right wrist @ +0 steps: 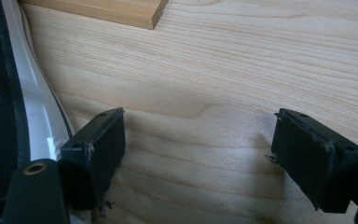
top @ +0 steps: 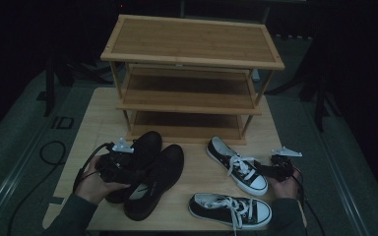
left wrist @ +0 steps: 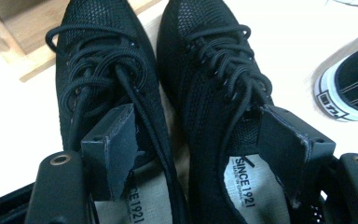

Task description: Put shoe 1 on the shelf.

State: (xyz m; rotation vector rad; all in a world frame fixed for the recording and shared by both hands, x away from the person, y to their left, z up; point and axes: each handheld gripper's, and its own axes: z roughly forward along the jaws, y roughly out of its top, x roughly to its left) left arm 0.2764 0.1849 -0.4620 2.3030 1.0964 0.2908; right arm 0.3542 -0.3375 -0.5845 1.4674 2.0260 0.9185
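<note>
High view: black shoes (top: 147, 169) side by side on bench (top: 197, 152), near rack (top: 192, 73) | left hand-held gripper (left wrist: 200, 140) spread across both collars, nothing clamped | right hand-held gripper (right wrist: 196, 154) apart, empty | risk: laces snagged, one shoe dragged.
</note>
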